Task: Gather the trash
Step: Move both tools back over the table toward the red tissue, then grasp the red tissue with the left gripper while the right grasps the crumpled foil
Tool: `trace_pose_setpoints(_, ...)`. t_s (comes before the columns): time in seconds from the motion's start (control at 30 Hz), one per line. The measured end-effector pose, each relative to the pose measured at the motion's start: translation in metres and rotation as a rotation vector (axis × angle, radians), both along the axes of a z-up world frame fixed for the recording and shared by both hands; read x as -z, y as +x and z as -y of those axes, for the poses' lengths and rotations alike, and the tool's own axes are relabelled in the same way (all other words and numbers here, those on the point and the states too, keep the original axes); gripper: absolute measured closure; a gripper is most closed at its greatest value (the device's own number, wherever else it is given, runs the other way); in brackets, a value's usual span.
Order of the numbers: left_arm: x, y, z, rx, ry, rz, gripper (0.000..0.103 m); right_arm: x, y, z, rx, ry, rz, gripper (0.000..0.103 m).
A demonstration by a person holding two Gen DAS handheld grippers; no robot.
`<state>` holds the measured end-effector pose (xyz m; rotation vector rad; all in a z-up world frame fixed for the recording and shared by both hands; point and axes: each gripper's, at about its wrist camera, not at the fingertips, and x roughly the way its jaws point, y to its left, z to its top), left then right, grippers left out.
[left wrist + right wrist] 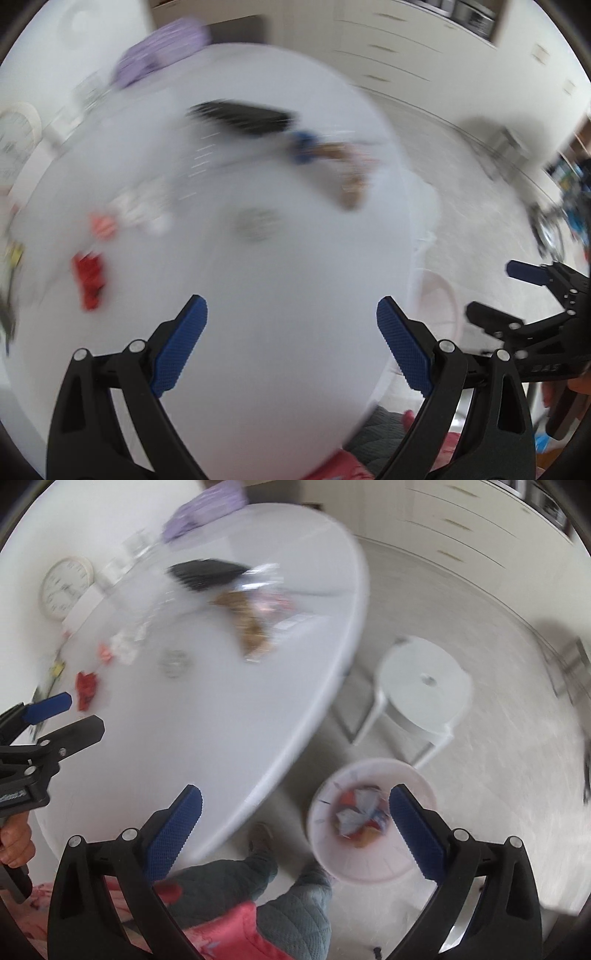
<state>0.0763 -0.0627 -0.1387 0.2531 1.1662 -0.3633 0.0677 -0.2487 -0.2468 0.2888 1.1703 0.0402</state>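
Both grippers hang wide open and empty — the left gripper [291, 343] over the near part of the white table [280, 266], the right gripper [295, 830] off its right edge, beside the pink bin [373, 864] on the floor. Red wrapper [85, 688] and brown wrapper [247, 624] lie blurred on the table's far half.

A home kitchen is showing: cream drawer cabinets [384, 55] lining the wall, white table [221, 709], plastic stool [424, 686], wall clock [64, 587].

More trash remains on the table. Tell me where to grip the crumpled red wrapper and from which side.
Grip the crumpled red wrapper across its raised middle folds, coming from above: it lies low on the white round table, apart from other scraps. The open left gripper is nearer.
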Motion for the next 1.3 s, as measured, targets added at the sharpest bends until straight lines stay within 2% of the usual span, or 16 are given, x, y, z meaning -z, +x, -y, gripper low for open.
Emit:
trace_pose_setpoints(0.2, 0.016, 0.032, -0.097, -0.224, 0.022, -0.027, 0.014, -0.007, 0.054, -0.06, -0.126, 0.02, 0.026, 0.003)
trace_pose_setpoints(0.43, 0.029, 0.062, -0.164, -0.343, 0.045, -0.033, 0.014, -0.01, 0.103, -0.106, -0.178, 0.02, 0.037, 0.002)
trace_pose_setpoints(0.7, 0.045, 0.088, -0.188, -0.377, 0.032, -0.037, 0.014, 0.0, 0.117, -0.114, -0.175, 0.014, -0.006, 0.002)
trace_pose_setpoints(0.97, 0.082, 0.129, -0.198, -0.392, 0.071, -0.074, 0.014, 0.005, 0.118, -0.115, -0.173, 0.006, -0.035, 0.002)
trace_pose_setpoints(1.07, 0.091, 0.139, -0.202, -0.402, 0.072, -0.084, 0.024, 0.007, 0.118, -0.114, -0.167, 0.003, -0.042, 0.002)
trace_pose_setpoints(1.2, 0.103, 0.146, -0.206, -0.404, 0.06, -0.135, 0.058, 0.008, 0.118, -0.113, -0.159, 0.005, -0.046, 0.002)
trace_pose_setpoints(1.3, 0.102, 0.146, -0.21, -0.416, 0.049, -0.121, 0.067, 0.007, 0.118, -0.112, -0.158, 0.008, -0.038, 0.002)
